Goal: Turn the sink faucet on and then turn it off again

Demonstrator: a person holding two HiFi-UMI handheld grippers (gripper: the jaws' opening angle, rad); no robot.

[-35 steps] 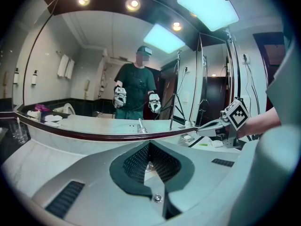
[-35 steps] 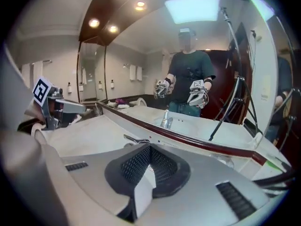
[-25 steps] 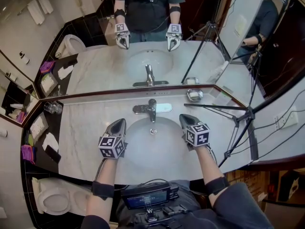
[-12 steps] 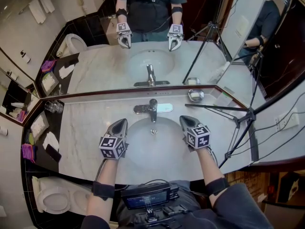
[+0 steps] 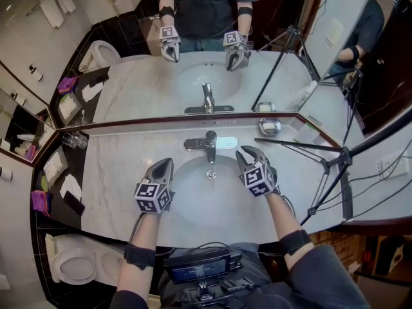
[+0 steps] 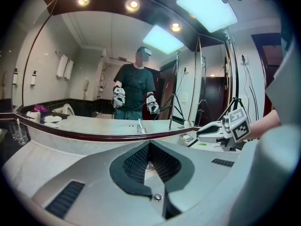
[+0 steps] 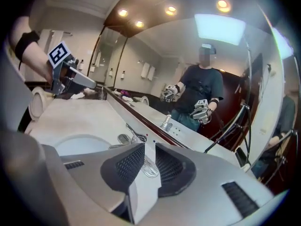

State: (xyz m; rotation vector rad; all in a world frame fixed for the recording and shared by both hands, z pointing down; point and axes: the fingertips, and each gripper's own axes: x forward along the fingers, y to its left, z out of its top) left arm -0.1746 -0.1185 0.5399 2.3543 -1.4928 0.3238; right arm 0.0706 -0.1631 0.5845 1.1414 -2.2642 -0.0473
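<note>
Since a second ago, my right claw (image 5: 243, 154) has slid in toward the faucet (image 5: 209, 145) and rolled partly onto its side. Its jaws have just been opening to a narrow gap, and nothing sits between the pads. In the right gripper view I see the faucet (image 7: 128, 135) just past the claw tips (image 7: 149, 149), apart from them. The chrome faucet stands at the middle of the marble desk (image 5: 122, 172), against the foot of the mirror (image 5: 193, 76), with the sink (image 5: 193, 201) directly in front of it. My right claw hangs close beside the faucet's right side, over the sink's rim. My left claw (image 5: 165, 165) has not shifted. It hovers to the front left of the faucet, over the sink's left rim, jaws pressed together on nothing, as the left gripper view (image 6: 149, 145) confirms. Right of the faucet a small metal dish (image 5: 269, 126) rests by the mirror, and farther right a tripod (image 5: 335, 163) stands. Far left of the faucet sit drinking glasses (image 5: 74, 140).
</note>
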